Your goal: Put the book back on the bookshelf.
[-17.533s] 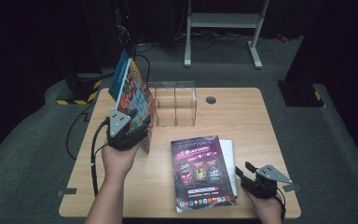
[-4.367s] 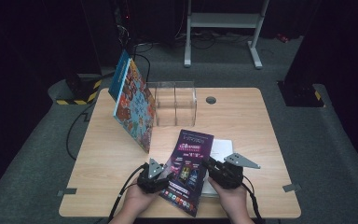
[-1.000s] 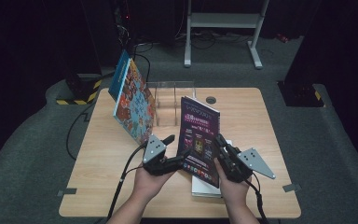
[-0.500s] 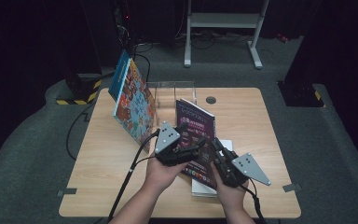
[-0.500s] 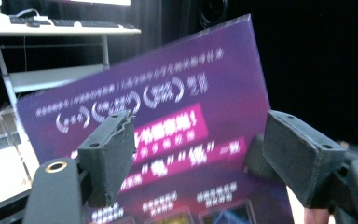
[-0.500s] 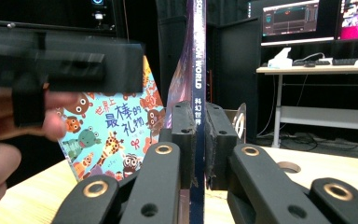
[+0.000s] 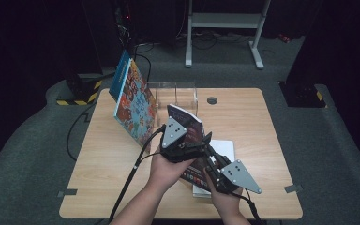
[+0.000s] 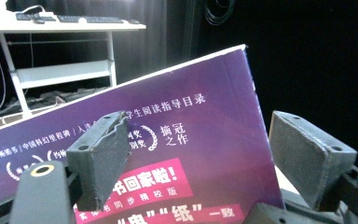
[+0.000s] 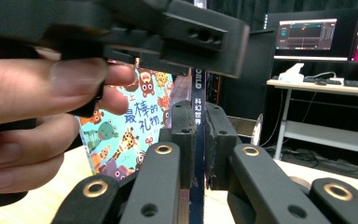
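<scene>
The purple book [image 7: 190, 136] was held upright above the table [image 7: 262, 136], near its middle, in front of the clear acrylic holder [image 7: 173, 96]. The right gripper [image 9: 199, 135] was clamped narrow on the book's spine edge, pads pressed on both sides. The left gripper [image 8: 196, 158] was seen with its jaws apart; they had just been opening, with the purple cover behind them and no pad pressed on it. A colourful picture book [image 7: 133, 103] was leaned at the left of the holder. A white book [image 7: 222, 154] was laid flat under the hands.
</scene>
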A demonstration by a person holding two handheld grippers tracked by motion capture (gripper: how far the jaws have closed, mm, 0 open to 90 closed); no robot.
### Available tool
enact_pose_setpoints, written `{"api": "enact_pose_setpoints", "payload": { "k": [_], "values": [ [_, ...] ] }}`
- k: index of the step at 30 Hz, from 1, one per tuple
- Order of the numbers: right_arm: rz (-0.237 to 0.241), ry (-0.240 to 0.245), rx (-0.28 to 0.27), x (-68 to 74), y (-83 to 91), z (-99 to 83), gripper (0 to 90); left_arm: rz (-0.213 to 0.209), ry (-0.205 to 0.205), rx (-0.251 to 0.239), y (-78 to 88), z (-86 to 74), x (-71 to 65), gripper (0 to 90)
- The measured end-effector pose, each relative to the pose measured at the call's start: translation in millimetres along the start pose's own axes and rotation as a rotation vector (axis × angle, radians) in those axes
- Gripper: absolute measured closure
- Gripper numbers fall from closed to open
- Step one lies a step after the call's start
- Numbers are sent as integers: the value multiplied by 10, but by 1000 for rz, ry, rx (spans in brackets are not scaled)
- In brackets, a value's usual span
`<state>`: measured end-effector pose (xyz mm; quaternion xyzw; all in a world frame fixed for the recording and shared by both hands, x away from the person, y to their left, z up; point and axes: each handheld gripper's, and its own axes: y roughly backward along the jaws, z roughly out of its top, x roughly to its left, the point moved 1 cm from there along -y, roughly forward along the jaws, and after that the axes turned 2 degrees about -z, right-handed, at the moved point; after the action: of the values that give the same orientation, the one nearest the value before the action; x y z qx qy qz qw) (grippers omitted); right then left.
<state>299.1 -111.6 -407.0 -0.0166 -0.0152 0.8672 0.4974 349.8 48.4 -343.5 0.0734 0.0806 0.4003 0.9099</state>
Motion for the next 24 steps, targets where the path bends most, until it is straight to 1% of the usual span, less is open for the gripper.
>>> {"api": "enact_pose_setpoints", "payload": {
  "k": [4, 6, 7, 10, 13, 16, 17, 20, 24],
  "values": [
    [3, 34, -2, 78, -13, -1, 841, 21, 3, 6, -11, 4, -18, 191],
    [2, 65, -4, 126, -22, 4, 838, 26, 11, 9, -4, 9, -14, 191],
    [2, 64, -3, 137, -28, 6, 838, 32, 13, 11, 1, 10, -7, 195],
    [2, 77, -4, 169, -46, 5, 837, 49, 25, 11, 17, 10, 4, 244],
    [6, 84, -2, 206, -57, -1, 833, 69, 13, 12, 27, 0, 13, 291],
    [12, 77, -2, 223, -66, -14, 833, 88, 5, 13, 52, -13, 32, 367],
    [15, 77, -2, 232, -69, -21, 832, 87, 4, 14, 57, -15, 37, 388],
    [15, 84, -1, 252, -76, -32, 830, 95, 4, 16, 69, -22, 46, 408],
    [16, 88, 2, 273, -84, -38, 825, 117, 1, 14, 73, -30, 53, 478]
  ]
}}
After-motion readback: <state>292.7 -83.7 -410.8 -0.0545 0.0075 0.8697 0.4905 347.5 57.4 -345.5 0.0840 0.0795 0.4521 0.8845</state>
